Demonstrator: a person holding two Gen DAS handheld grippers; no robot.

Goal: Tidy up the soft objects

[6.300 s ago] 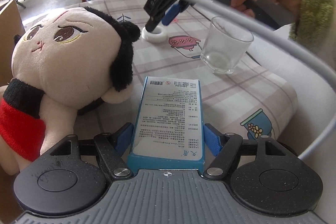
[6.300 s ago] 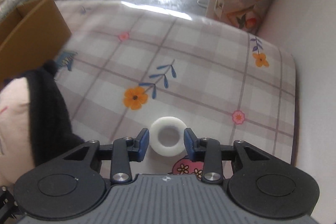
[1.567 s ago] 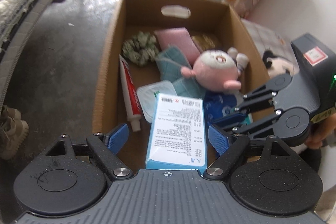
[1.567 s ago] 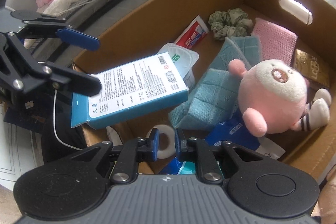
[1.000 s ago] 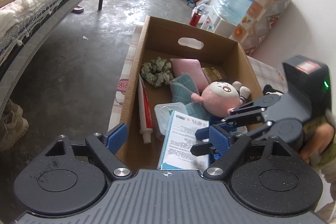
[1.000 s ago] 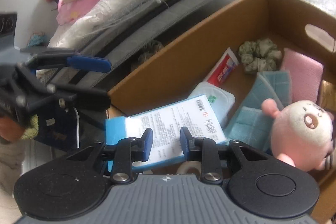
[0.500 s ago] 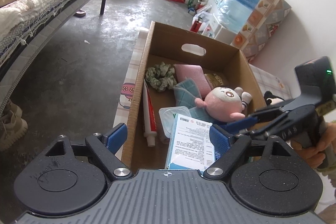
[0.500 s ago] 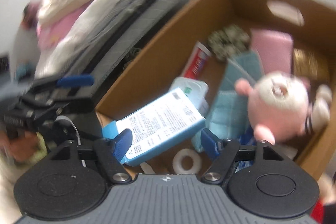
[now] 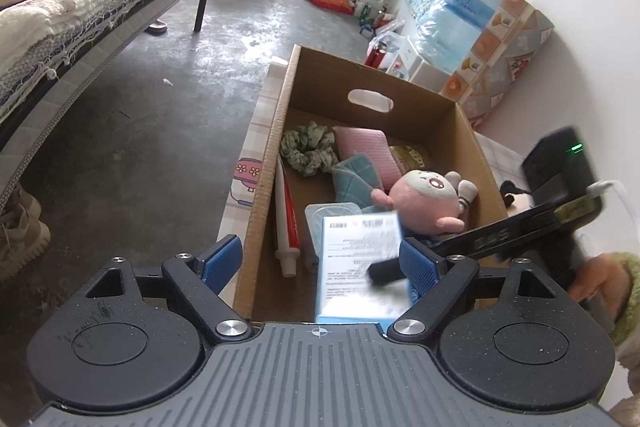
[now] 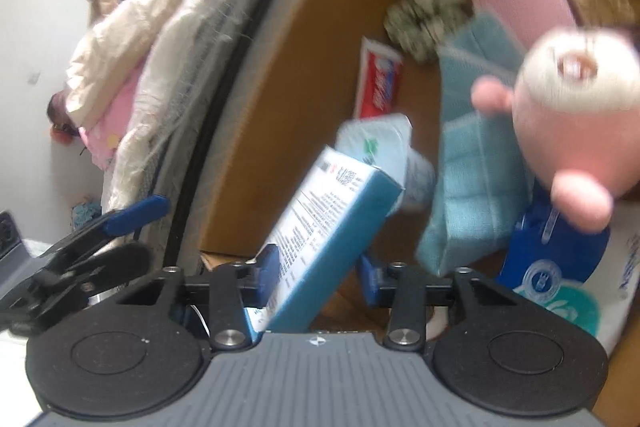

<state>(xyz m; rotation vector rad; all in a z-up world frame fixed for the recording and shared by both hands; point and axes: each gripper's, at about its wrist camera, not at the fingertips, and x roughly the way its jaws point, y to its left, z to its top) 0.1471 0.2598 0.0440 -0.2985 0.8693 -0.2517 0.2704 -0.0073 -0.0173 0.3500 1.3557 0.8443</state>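
Concrete floor and a bed were seen behind the cardboard box (image 9: 468, 131). Inside it, the blue packet (image 10: 332, 223) stood tilted between the closing jaws of the right hand-held gripper (image 10: 316, 275); the left hand-held gripper (image 9: 320, 259) was held apart, empty. Settling the packet flat was judged next

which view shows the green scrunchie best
The left wrist view: the green scrunchie lies sharp and whole near the far end of the cardboard box, beside the pink pad. In the right wrist view the same scrunchie is only a motion-blurred patch.
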